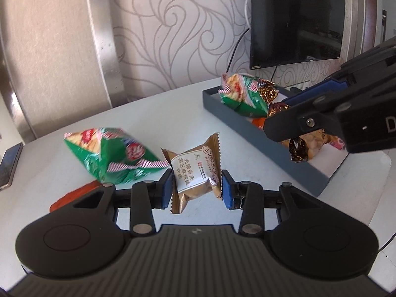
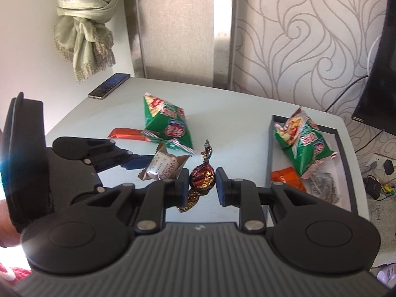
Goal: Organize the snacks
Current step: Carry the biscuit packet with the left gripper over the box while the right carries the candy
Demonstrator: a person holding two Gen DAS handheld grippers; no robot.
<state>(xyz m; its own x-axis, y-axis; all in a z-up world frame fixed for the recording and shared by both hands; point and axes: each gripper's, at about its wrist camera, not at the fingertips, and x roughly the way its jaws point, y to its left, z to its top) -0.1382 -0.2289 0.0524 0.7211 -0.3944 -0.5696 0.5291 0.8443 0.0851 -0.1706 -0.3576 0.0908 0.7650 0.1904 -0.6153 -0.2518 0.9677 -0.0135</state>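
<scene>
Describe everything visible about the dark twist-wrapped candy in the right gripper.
The candy is a round sweet in shiny dark brown foil with gold and red print, both ends twisted into tails. One tail points up, the other hangs down below the pads. It looks crinkly and metallic. It stands roughly upright, lifted above the white table, and the right gripper is shut on its middle. Only the two blue pads touch it. The tray lies to its right.
</scene>
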